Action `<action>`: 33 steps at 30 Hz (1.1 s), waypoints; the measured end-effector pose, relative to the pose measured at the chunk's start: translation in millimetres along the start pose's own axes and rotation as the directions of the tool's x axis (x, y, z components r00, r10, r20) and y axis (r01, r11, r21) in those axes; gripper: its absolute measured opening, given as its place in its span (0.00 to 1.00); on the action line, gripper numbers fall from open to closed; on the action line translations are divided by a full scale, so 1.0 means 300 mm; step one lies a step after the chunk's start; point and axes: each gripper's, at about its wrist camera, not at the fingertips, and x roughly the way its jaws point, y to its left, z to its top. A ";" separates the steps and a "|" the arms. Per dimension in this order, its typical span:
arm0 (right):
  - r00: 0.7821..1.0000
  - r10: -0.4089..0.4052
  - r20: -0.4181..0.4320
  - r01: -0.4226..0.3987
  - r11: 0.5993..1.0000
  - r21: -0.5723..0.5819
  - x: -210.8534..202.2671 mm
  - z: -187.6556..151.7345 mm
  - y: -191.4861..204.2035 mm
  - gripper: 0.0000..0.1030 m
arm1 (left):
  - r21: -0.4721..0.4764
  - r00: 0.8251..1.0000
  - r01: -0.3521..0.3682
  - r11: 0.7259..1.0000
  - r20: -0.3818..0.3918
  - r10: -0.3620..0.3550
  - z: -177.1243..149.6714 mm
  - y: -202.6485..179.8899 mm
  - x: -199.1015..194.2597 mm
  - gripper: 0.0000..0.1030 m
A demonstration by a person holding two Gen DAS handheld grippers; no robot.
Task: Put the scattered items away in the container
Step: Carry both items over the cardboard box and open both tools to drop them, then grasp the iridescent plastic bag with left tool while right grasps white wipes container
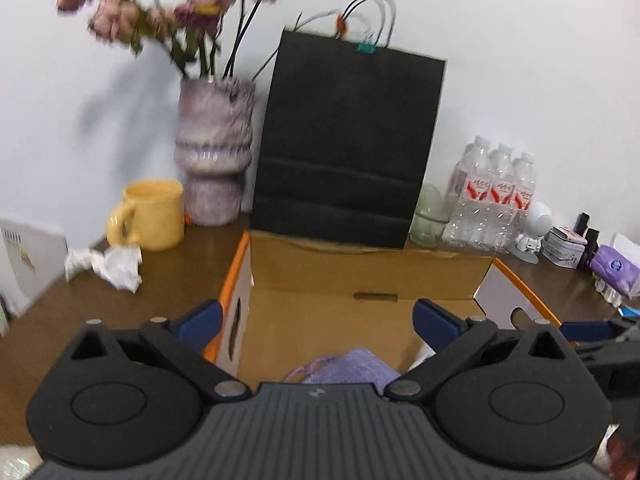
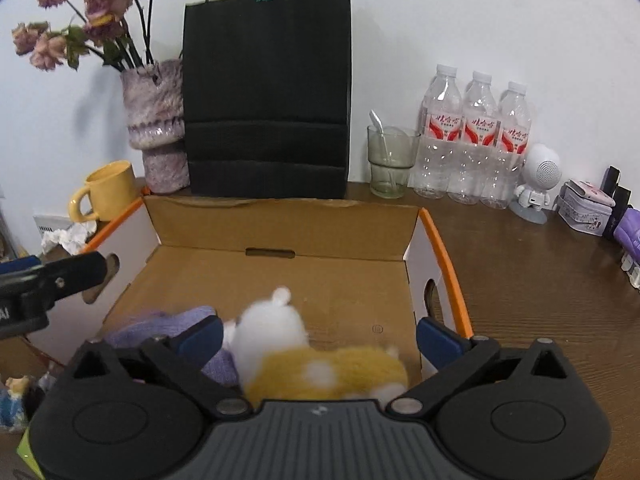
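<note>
Cardboard box (image 1: 360, 276): brown inside, orange edges, top open. It sits on the wooden table (image 1: 160, 292).

Left view
Left gripper (image 1: 316, 322): jaws wide apart, nothing between them. It hangs over the near end of the box and looks toward 12 o'clock.
Purple cloth (image 1: 348, 368): lies in the box, just under the gripper, at 6 o'clock in the picture. No pad touches it.
White paper (image 1: 106, 264): a crumpled ball out on the table at 9 o'clock from the box, beside the yellow mug (image 1: 154, 214). I think it is one thing left to tidy. The left gripper is the nearer one.
Black bag (image 1: 344, 136): stands behind the box at 12 o'clock.

Right view
Right gripper (image 2: 320, 338): jaws wide apart, gripping nothing.
Toy (image 2: 316, 356): a soft white and yellow animal. It lies between the blue pads but they do not press it. It looks blurry. I cannot tell if it rests on the box floor yet. Its long side runs across, from 9 o'clock to 3 o'clock.
Cloth: at 9 o'clock from the toy, touching it.
Small things (image 2: 14, 400): low at 8 o'clock, outside the box. Too blurry to name.
</note>
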 end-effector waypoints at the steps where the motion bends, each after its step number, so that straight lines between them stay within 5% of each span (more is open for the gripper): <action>1: 1.000 0.009 0.003 -0.009 1.000 0.008 -0.011 0.001 -0.006 1.00 | 0.009 1.000 0.004 1.000 0.001 -0.004 0.004 -0.003 -0.011 1.00; 13: 0.998 0.026 0.055 -0.027 1.000 0.005 -0.172 -0.028 -0.012 1.00 | 0.036 1.000 -0.006 0.999 0.029 0.005 0.016 -0.003 -0.154 1.00; 20: 0.996 -0.003 0.091 0.001 1.000 0.017 -0.327 -0.135 -0.087 1.00 | 0.064 0.998 -0.057 0.996 0.045 0.054 -0.047 0.107 -0.320 1.00; 27: 0.994 -0.101 0.045 0.100 0.995 0.022 -0.381 -0.299 -0.158 1.00 | 0.030 0.985 -0.173 0.984 0.024 0.173 -0.167 0.268 -0.423 1.00; 33: 0.994 -0.110 -0.017 0.111 0.992 0.067 -0.338 -0.391 -0.178 1.00 | 0.006 0.977 -0.202 0.979 -0.063 0.201 -0.253 0.336 -0.424 1.00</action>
